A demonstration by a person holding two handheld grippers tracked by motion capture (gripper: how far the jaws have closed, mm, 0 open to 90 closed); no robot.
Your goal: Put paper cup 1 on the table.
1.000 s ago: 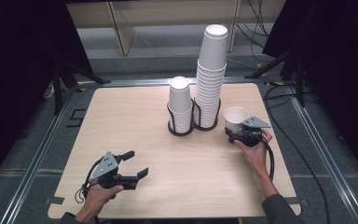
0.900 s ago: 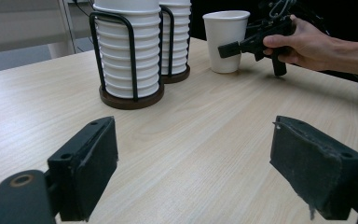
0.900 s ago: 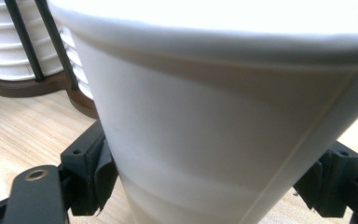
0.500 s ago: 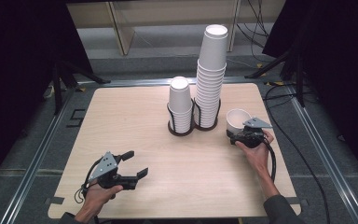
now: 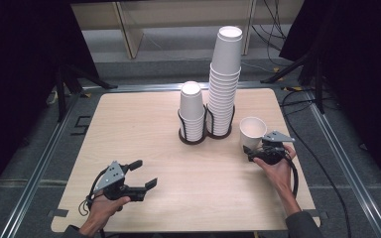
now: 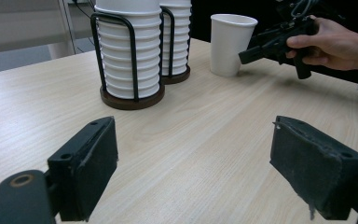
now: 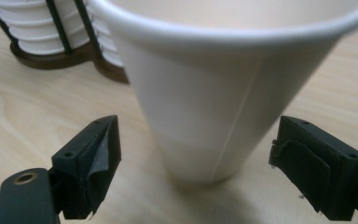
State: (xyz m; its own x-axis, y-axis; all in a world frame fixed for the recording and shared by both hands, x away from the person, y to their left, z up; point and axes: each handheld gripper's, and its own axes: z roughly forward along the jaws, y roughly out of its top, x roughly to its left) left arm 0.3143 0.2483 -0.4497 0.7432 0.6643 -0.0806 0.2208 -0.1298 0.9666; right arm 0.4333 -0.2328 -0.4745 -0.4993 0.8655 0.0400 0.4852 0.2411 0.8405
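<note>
A single white paper cup [image 5: 252, 133] stands upright on the wooden table [image 5: 144, 124], right of the cup holder. My right gripper [image 5: 254, 151] is just in front of it, open. In the right gripper view the cup [image 7: 223, 107] stands between the jaw tips, and both pads are clear of its wall. My left gripper [image 5: 145, 173] rests low near the front left of the table, open with nothing between its jaws [image 6: 193, 135]. The left gripper view takes in the cup [image 6: 230, 44] and the right gripper [image 6: 256, 46] in a hand.
A black wire holder [image 5: 193, 139] at the table's middle back carries a short stack of white cups [image 5: 192, 111] and a tall stack [image 5: 224, 79]. Dark stands and cables lie beyond the table's edges on both sides.
My right gripper has drawn slightly toward the near right, and the cup now sits a little nearer too. The left gripper has stayed put.
</note>
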